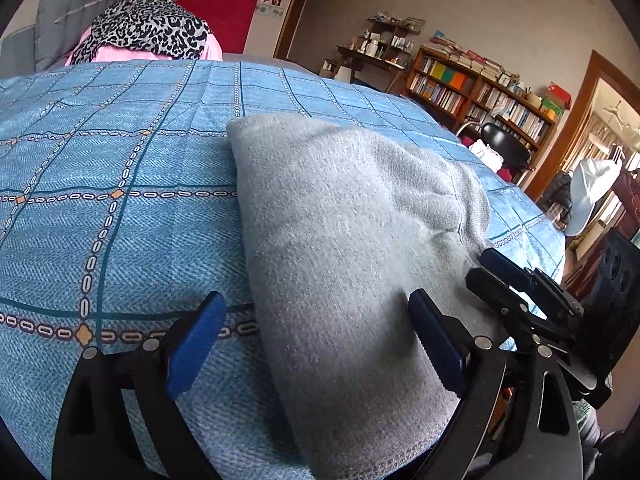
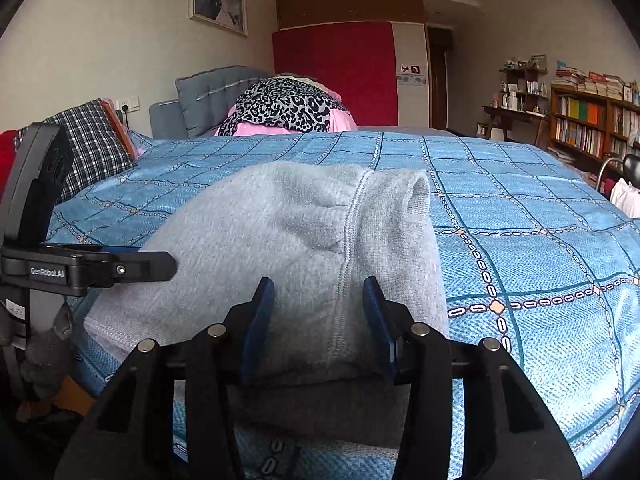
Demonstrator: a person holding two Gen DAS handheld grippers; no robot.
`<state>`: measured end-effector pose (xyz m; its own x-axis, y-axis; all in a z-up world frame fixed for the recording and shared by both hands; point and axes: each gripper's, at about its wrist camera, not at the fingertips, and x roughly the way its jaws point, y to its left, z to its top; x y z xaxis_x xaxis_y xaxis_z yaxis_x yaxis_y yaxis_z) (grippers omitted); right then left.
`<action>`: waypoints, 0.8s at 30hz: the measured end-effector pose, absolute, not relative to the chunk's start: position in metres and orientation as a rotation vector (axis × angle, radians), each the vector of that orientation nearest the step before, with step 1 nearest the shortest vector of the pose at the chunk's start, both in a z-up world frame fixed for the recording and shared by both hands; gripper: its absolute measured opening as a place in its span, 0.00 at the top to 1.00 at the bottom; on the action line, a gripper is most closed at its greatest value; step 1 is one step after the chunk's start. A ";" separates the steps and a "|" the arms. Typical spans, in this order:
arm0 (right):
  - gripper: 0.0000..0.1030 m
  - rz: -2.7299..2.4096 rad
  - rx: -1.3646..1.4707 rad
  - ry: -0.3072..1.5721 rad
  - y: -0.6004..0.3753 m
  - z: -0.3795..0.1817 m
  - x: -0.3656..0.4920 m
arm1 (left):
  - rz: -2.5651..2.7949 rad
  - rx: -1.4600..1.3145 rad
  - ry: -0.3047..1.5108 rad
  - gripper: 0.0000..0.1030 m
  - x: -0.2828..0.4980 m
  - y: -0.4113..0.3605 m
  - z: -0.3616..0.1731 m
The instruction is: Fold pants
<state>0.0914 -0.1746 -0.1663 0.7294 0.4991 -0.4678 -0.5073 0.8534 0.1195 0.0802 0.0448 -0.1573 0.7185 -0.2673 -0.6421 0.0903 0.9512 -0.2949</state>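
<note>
Grey knit pants (image 1: 344,232) lie folded into a thick bundle on the blue patterned bedspread (image 1: 120,220). My left gripper (image 1: 316,340) is open wide over the near left edge of the bundle. Its right pad (image 1: 436,344) rests on the fabric and its left pad hangs over the bedspread. In the right wrist view the pants (image 2: 288,232) fill the middle, with a stitched seam running down them. My right gripper (image 2: 320,320) is open, its blue pads standing either side of the near fold without pinching it. The same gripper (image 1: 504,276) shows at the bundle's right edge.
A leopard-print and pink pile (image 2: 280,108) lies at the bed's far end by a grey headboard (image 2: 212,92). A plaid pillow (image 2: 92,148) sits far left. Bookshelves (image 1: 480,96), a black chair (image 1: 504,140) and a doorway (image 1: 592,128) stand to the right of the bed.
</note>
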 end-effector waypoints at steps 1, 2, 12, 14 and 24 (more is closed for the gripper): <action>0.52 0.559 0.001 0.507 -0.178 -0.162 0.092 | -0.195 -0.259 0.741 0.11 0.082 0.048 -0.155; 0.51 0.554 0.015 0.500 -0.182 -0.158 0.093 | -0.193 -0.269 0.738 0.11 0.084 0.050 -0.153; 0.14 0.538 0.074 0.610 -0.201 -0.148 0.145 | -0.205 -0.339 0.788 0.11 0.116 0.065 -0.146; 0.14 0.552 0.109 0.664 -0.206 -0.151 0.161 | -0.219 -0.365 0.815 0.11 0.124 0.067 -0.148; 0.05 0.717 0.190 0.903 -0.213 -0.180 0.219 | -0.246 -0.379 0.861 0.09 0.143 0.063 -0.152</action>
<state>0.2194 -0.2126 -0.1798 0.4070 0.6411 -0.6506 -0.4886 0.7546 0.4380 0.1433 0.0634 -0.1517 0.6293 -0.3601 -0.6887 0.0586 0.9056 -0.4200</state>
